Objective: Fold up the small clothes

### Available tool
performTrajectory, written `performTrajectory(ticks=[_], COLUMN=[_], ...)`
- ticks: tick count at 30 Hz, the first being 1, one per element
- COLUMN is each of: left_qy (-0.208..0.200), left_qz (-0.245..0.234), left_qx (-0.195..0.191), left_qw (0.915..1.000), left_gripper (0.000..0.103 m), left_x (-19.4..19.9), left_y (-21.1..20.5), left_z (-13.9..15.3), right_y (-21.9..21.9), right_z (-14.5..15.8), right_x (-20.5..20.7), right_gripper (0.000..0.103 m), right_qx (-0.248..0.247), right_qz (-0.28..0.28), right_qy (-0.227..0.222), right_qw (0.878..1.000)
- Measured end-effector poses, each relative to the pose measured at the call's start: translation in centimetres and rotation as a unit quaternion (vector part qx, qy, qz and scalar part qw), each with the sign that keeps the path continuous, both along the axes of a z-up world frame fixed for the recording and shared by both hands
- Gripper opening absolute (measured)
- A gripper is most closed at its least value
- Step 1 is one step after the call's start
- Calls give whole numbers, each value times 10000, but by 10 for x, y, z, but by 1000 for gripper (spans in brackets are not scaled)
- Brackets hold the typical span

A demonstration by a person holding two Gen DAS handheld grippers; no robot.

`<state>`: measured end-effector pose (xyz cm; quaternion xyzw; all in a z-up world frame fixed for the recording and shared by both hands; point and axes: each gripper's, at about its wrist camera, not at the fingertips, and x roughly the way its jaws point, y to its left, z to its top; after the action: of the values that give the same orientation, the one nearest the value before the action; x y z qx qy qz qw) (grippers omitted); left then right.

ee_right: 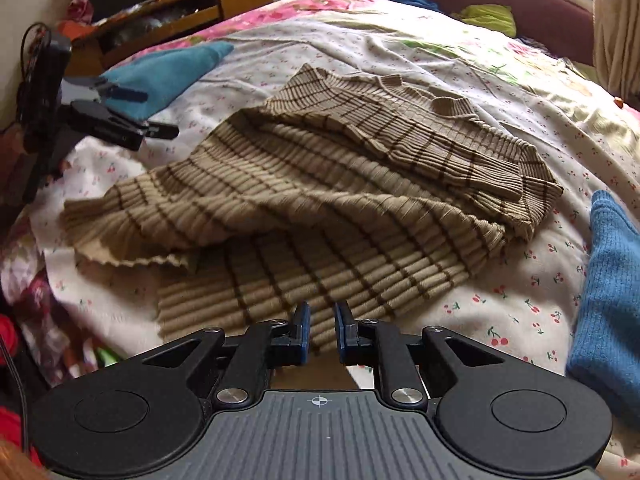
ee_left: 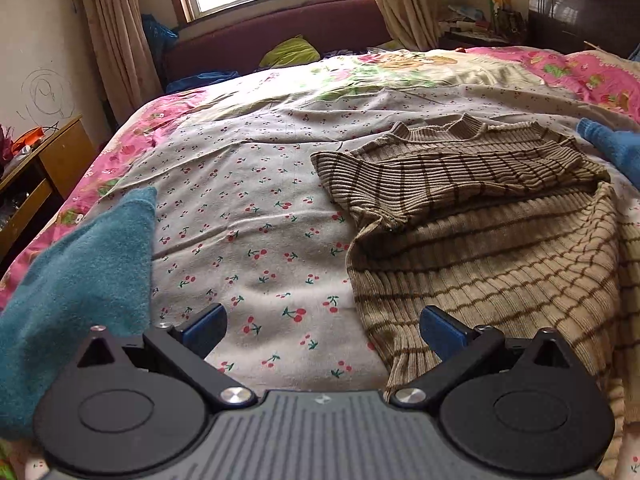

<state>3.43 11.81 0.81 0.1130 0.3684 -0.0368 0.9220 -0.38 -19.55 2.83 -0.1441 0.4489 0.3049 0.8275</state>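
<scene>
Striped sweater (ee_right: 320, 184) is lying on the cherry-print sheet (ee_left: 248, 216), both sleeves already folded across the chest; hem end is rumpled, lengthwise fold not yet made, so roughly halfway by my reckoning; left gripper (ee_left: 322, 330) is hovering with fingers spread wide, holding nothing; right gripper (ee_right: 321, 330) is hanging over the hem, fingers slightly parted, nothing pinched; teal garment (ee_left: 80, 280) and blue knit (ee_right: 608, 300) are waiting unfolded.

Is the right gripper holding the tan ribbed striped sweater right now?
No, the right gripper has its blue pads apart with nothing between them, above the tan ribbed striped sweater on the bed.
</scene>
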Motion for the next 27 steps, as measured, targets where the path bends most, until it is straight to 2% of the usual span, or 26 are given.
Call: performTrajectory(ticks=[3,5,7,10,12,14,15,16,20,21,22,24,25,27], left_qy=[69,49,38,35,32,41,41,38,29,38,57,82,81,78], left_qz=[-64,-55,-44,-74,-118,-165,-168,-163,-86,-63,-40,14,15,-22], left_qx=[-19,-32,-130,-286,-312,-321,-325,-338,-488,-527,-556,-561,-559,-549], left_qw=[10000,10000,9999,9996,9994,9993,9993,9993,9988,9986,9984,9984,9984,9985], left_gripper=[103,103,103,103,103,103,103,103,103,103,103,103,103,103], left_x=[-17,-24,-30,-34,-36,-37,-37,-37,-37,-36,-35,-33,-33,-35], left_y=[-1,-3,-6,-11,-15,-18,-20,-20,-17,-16,-15,-15,-16,-17], left_z=[4,4,5,4,3,1,0,0,1,1,0,-1,-2,-2], right_y=[12,24,32,44,49,52,53,54,48,46,45,45,44,43], right_z=[-8,-10,-13,-24,-32,-38,-40,-39,-21,-20,-23,-33,-38,-44], right_x=[-25,-41,-53,-69,-77,-81,-82,-80,-64,-60,-59,-63,-64,-65], right_gripper=[16,16,19,20,22,22,23,23,23,23,23,23,23,23], right_qx=[-637,-1075,-1307,-1833,-2131,-2269,-2324,-2333,-1989,-1976,-2062,-2357,-2435,-2482], right_qz=[819,1590,2198,3055,3602,3958,4040,4070,3664,3596,3635,3892,3968,4042], right_qy=[-89,-317,-459,-923,-1203,-1340,-1374,-1352,-1362,-1381,-1372,-1448,-1474,-1439], right_qw=[9946,9809,9657,9298,9002,8797,8740,8727,8987,9015,8981,8786,8727,8685])
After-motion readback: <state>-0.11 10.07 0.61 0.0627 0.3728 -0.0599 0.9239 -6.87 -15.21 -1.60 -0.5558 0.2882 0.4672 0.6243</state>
